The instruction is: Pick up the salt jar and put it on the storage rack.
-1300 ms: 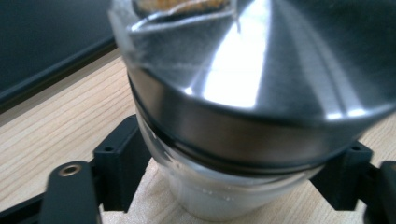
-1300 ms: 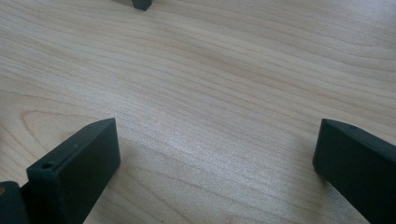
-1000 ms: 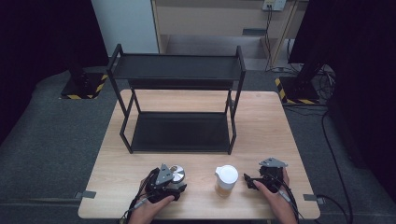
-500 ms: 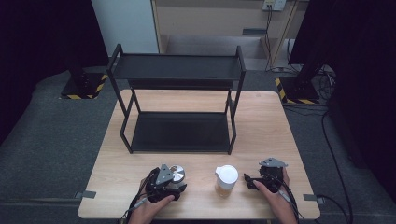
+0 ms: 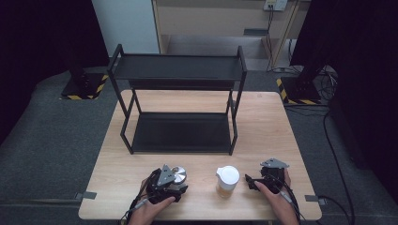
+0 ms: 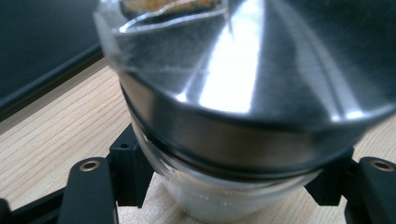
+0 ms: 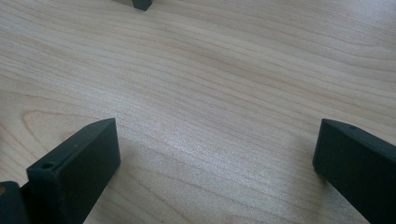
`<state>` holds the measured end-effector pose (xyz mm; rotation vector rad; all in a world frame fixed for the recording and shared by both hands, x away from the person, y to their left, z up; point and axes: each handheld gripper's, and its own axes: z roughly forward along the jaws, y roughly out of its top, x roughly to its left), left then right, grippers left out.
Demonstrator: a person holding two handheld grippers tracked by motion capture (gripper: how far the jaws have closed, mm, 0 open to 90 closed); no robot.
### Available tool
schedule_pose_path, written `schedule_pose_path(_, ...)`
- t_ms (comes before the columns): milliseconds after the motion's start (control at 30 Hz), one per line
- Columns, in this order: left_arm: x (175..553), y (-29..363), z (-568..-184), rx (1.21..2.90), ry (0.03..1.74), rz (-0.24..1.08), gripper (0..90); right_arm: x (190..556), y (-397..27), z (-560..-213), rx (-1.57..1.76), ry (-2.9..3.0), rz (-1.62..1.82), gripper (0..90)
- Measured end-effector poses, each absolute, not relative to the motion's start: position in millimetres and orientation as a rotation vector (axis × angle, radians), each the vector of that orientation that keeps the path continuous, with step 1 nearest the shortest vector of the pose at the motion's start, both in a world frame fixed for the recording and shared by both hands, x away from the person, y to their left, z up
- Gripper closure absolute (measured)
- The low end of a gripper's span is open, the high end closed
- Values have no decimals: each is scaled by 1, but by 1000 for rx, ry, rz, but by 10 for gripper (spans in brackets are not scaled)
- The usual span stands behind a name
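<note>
A glass jar with a shiny metal lid stands near the table's front edge, left of centre. My left gripper is shut on it. In the left gripper view the jar is close up and the black jaws of my left gripper press on its glass body from both sides. A cup with a white lid stands to the right of the jar. Just right of that cup lies my right gripper, open. In the right gripper view, my right gripper has only bare wood between its fingers.
A black two-tier metal rack stands across the middle and back of the wooden table, both tiers bare. One rack foot shows at the top of the right gripper view. Grey floor surrounds the table.
</note>
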<state>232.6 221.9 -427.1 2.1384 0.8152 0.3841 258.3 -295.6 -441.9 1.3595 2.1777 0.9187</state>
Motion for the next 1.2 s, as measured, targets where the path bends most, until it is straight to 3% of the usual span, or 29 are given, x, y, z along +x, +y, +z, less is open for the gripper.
schedule_pose_path(1200,242,264,-407,2143,724,370,296,258,-296,-442,1357,2179,919,15)
